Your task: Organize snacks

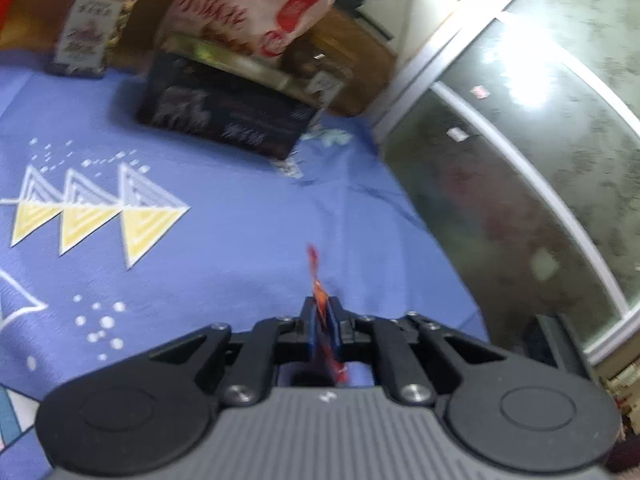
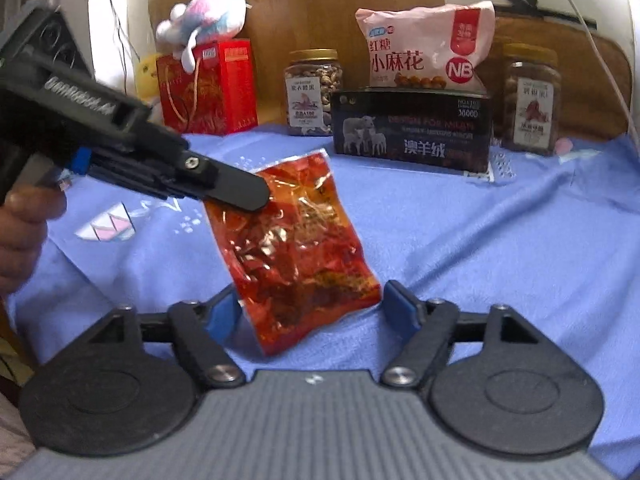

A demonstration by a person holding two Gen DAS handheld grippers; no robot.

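Right wrist: red packet (image 2: pixel 296 248) between jaws

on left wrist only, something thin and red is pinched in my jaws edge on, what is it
Observer: A red snack packet with a clear, crinkly wrapper; the left gripper grips its top corner and it hangs in the air above the blue cloth.
Operator: where's the right gripper
Observer: The right gripper is open, with a blue pad on each side of the packet's lower end.
Operator: anything left of the cashew jar that i can't see
Observer: Yes, a red gift box with a plush toy on top.
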